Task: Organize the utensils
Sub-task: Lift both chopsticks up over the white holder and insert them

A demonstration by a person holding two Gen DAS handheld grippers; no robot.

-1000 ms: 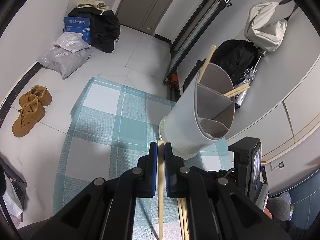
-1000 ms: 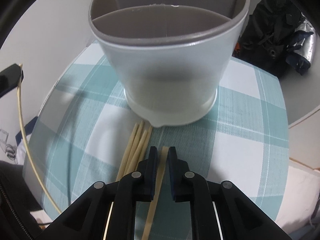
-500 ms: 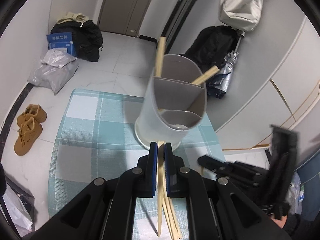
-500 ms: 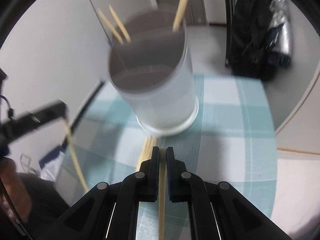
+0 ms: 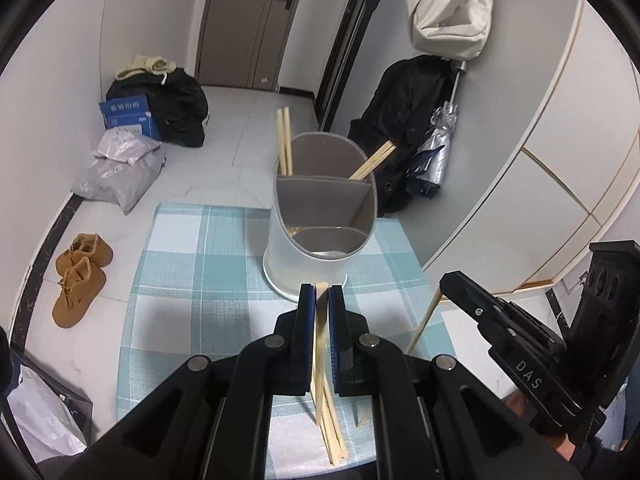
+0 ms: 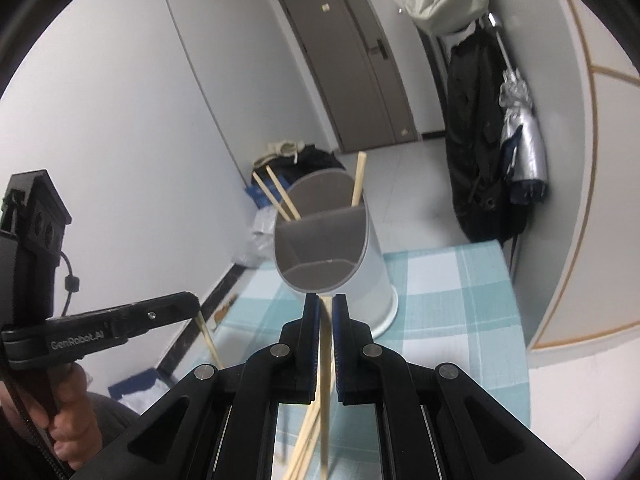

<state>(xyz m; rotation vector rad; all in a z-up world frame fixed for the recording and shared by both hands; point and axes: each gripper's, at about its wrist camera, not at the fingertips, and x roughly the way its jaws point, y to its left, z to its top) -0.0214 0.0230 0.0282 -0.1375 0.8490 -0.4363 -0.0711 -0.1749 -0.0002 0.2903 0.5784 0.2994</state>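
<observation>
A white utensil holder (image 5: 320,228) with grey inner compartments stands on the checked tablecloth (image 5: 200,272); it also shows in the right wrist view (image 6: 340,256). Several wooden chopsticks (image 5: 285,140) stick out of its far compartments. My left gripper (image 5: 321,294) is shut on a chopstick (image 5: 320,344), held above the table just short of the holder. My right gripper (image 6: 325,304) is shut on another chopstick (image 6: 326,392), also raised near the holder; it appears at the right of the left wrist view (image 5: 444,284). Loose chopsticks (image 5: 334,436) lie on the cloth below.
The small table's edges are close on all sides. On the floor are brown shoes (image 5: 78,276), grey bags (image 5: 120,172), a blue box (image 5: 128,116) and dark clothes (image 5: 176,104). A black coat and folded umbrella (image 5: 436,152) hang at the right wall.
Both grippers have risen and pulled back from the holder, each lifting its chopstick off the cloth. The holder now looks smaller and farther away in both views.
</observation>
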